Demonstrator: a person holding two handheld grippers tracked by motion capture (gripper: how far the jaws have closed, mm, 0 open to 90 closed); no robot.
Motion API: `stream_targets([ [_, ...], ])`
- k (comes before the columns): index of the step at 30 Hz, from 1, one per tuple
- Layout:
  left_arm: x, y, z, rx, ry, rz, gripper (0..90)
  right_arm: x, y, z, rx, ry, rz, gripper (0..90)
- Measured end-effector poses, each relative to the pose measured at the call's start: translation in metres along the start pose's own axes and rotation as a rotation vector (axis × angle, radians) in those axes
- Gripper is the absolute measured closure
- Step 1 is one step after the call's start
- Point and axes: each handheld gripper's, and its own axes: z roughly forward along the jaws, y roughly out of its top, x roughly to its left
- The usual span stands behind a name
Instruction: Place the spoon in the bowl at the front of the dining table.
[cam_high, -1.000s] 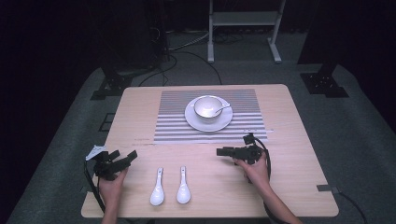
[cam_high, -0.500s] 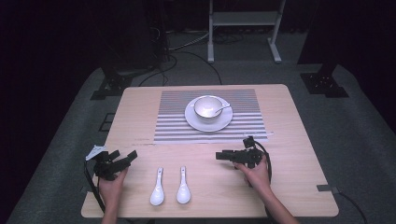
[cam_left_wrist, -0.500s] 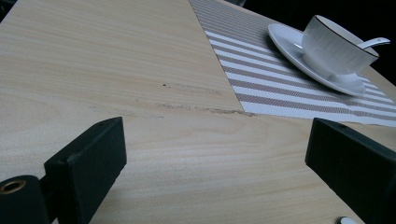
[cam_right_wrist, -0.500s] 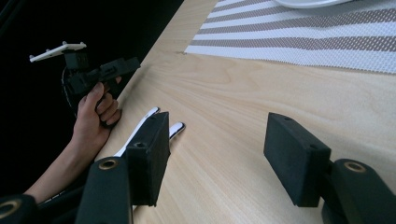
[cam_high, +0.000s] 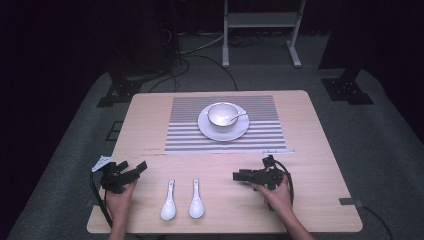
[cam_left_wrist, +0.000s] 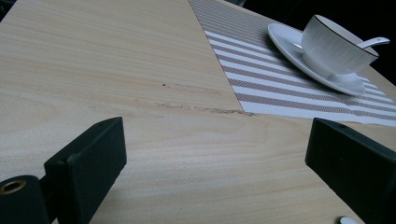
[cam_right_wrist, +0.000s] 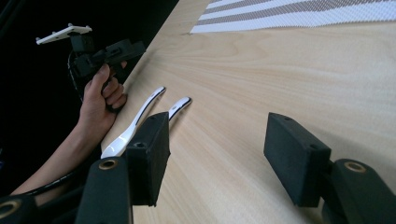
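The two spoons (cam_high: 182, 200) lie side by side on the table (cam_high: 320, 200), so the right gripper (cam_high: 239, 176), jaws wide, points toward them, likely to grasp one.

Two spoons (cam_high: 182, 201) lie side by side before the placemat (cam_high: 270, 131) bearing the cup (cam_high: 222, 115)

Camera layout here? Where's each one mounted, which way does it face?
High view: above the near edge, looking forward and down on the table; both forearms, left gripper, right gripper.
Left gripper view: rides the left gripper, faces the cup; open jaws.
Right gripper view: faces the spoons; open jaws, the left hand.
Shared: the placemat.
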Motion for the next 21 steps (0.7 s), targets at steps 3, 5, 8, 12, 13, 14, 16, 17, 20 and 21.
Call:
stream_targets([
  [3,0.0,0.0,0.0,0.001,0.001,0.0,3.9,0.0,-0.007,-0.002,-0.005,0.003,0.004,39.5],
  [5,0.0,0.0,0.0,0.001,0.001,0.0,3.8,0.0,-0.01,-0.003,-0.007,0.007,0.01,39.5],
  [8,0.0,0.0,0.0,0.001,0.0,0.001,3.8,0.0,-0.015,-0.004,-0.014,0.022,0.013,39.5],
  [12,0.0,0.0,0.0,0.0,0.0,0.001,3.9,0.002,-0.021,-0.006,-0.024,0.023,0.01,39.3],
  [13,0.0,0.0,0.0,0.0,-0.001,0.001,3.9,0.002,-0.023,-0.007,-0.036,0.019,0.005,39.3],
  [14,0.0,0.0,0.0,0.0,-0.002,0.001,3.9,0.001,-0.025,-0.009,-0.046,0.021,0.006,39.3],
  [16,0.001,0.0,-0.001,0.0,-0.004,-0.001,3.9,0.0,-0.028,-0.011,-0.062,0.019,0.0,39.3],
  [17,0.001,0.0,-0.001,-0.001,-0.004,-0.002,3.9,-0.001,-0.03,-0.013,-0.07,0.023,0.003,39.3],
  [20,0.001,0.0,-0.001,-0.001,-0.006,-0.001,3.8,-0.003,-0.034,-0.015,-0.088,0.038,-0.003,39.0],
  [21,0.001,0.0,-0.001,-0.001,-0.006,-0.001,3.9,-0.004,-0.035,-0.014,-0.082,0.048,0.0,39.1],
])
